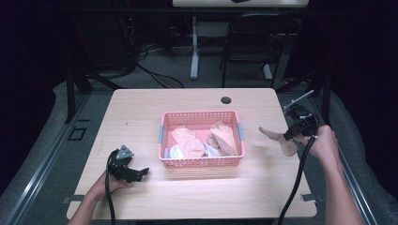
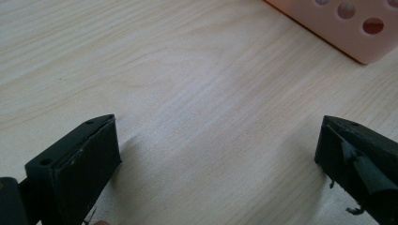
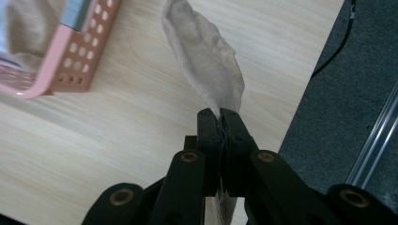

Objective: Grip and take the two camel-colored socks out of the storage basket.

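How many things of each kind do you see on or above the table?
Pink perforated plastic basket: 1
Beige socks lying in the basket: at least 2
Beige sock pinched by the right gripper: 1
Black two-jaw grippers, counting the open left gripper: 2
Total: at least 6

**Tan sock held beside the pink basket**

A tan sock (image 3: 206, 61) hangs pinched between the right gripper's (image 3: 220, 117) closed jaws, just right of the pink perforated basket (image 1: 202, 161). More peach and tan socks (image 1: 187, 140) lie heaped inside the basket, mid-counter.
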Action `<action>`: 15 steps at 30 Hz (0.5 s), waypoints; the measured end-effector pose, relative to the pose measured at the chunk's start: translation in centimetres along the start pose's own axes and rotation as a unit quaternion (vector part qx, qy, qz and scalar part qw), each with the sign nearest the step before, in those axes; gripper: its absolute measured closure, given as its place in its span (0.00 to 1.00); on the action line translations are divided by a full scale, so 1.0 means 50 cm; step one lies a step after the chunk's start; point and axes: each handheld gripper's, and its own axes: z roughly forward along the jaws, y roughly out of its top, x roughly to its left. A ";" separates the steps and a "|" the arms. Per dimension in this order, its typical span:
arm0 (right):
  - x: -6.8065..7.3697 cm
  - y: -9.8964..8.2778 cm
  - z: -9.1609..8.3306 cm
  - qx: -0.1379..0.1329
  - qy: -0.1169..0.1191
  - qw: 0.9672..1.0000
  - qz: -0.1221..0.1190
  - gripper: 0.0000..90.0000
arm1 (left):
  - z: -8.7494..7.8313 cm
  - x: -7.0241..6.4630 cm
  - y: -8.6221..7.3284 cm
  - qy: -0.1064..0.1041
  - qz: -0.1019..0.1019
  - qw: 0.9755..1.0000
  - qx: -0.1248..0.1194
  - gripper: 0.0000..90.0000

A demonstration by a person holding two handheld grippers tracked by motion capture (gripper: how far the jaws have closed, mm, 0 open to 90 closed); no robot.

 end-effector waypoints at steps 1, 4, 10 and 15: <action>-0.002 -0.001 0.009 0.003 -0.002 1.000 -0.002 0.97 | 0.000 0.000 0.000 0.000 0.000 1.000 0.000 0.00; -0.007 -0.007 0.036 0.002 0.001 1.000 0.009 0.97 | 0.000 0.000 0.000 0.000 -0.001 1.000 0.000 0.00; -0.010 -0.017 0.095 0.023 0.022 0.999 0.016 0.97 | 0.000 0.000 0.000 0.000 -0.001 1.000 0.000 0.00; -0.009 -0.029 0.132 0.044 0.028 0.999 0.009 0.95 | 0.000 0.000 0.000 0.000 0.000 1.000 0.000 0.00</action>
